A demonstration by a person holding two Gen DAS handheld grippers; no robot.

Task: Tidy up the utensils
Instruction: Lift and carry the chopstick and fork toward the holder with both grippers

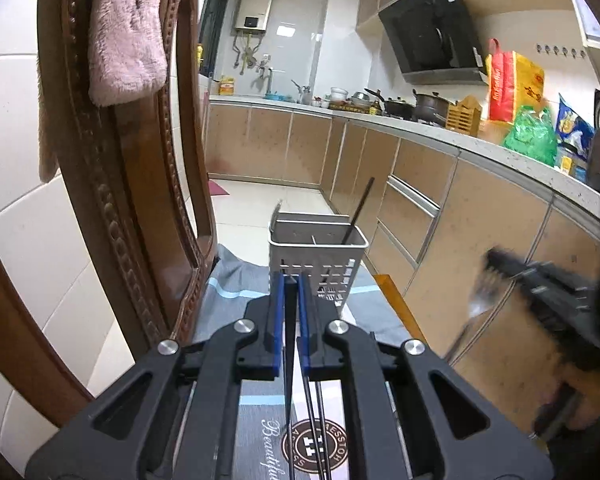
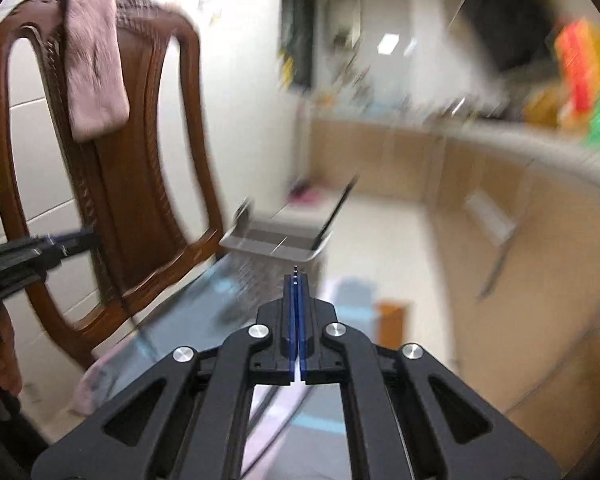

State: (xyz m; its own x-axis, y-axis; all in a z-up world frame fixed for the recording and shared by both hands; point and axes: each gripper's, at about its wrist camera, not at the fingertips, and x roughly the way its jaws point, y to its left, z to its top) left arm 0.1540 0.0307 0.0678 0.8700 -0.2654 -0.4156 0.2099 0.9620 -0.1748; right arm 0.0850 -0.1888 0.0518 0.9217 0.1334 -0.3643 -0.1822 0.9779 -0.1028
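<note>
Left claw (image 1: 291,280) nearly closed, clamped on a dark chopstick (image 1: 290,364) hanging down between its blue pads. Right claw (image 1: 496,260) closed tight on a metal fork (image 1: 478,304), tines up, blurred. Just beyond, on the cloth-covered tabletop (image 1: 236,280), a grey perforated utensil holder (image 1: 318,256) with one dark chopstick (image 1: 358,210) leaning inside. Further left, a wooden chair (image 1: 140,184) draped with a pink towel (image 1: 126,36).

I see blue pads on my black left tongs (image 1: 291,280), a grey perforated caddy (image 1: 318,262), a pink towel (image 1: 126,32), and a grey cloth (image 1: 236,280) striped light blue.
</note>
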